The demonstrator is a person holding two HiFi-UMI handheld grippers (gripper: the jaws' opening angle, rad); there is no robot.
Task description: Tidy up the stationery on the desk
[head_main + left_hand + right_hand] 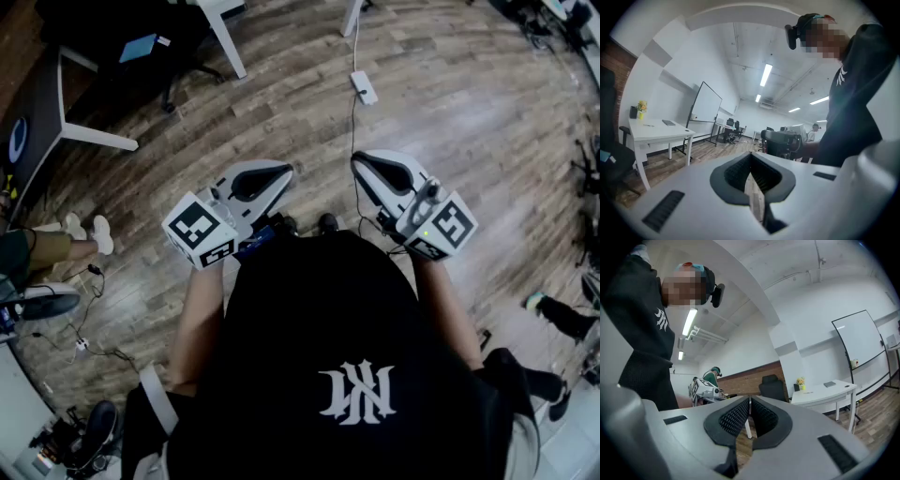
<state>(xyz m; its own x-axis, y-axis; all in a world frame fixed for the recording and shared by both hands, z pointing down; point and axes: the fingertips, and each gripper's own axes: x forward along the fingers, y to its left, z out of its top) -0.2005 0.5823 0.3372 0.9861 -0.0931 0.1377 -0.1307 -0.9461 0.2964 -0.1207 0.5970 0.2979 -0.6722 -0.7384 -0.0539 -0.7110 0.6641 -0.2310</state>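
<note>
The person is standing on the wooden floor (450, 103) and holding both tools level in front of the body, the left gripper (272, 173) and the right gripper (367, 167) sitting side by side, near each other but apart, with their marker cubes nearest the torso. In the left gripper view the left gripper (751, 161) is showing its ribbed pads pressed together with nothing between them. The right gripper (750, 406) is likewise showing its jaws closed on nothing. Neither tool is touching anything. The white desk (656, 131) is standing well apart from both grippers, by the wall at the left edge of the left gripper view, and the same desk (825, 392) is appearing at the right of the right gripper view. A flat dark item (669, 123) is lying on the desk top (too small to tell whether it is a notebook or a tablet), and yellow flowers (641, 107) are standing at its far corner. A whiteboard (705, 103) is standing on the floor beyond the desk. A white adapter (364, 87) on a cable is lying on the floor ahead of the grippers. A second person (711, 378) is standing in the background of the right gripper view.
</note>
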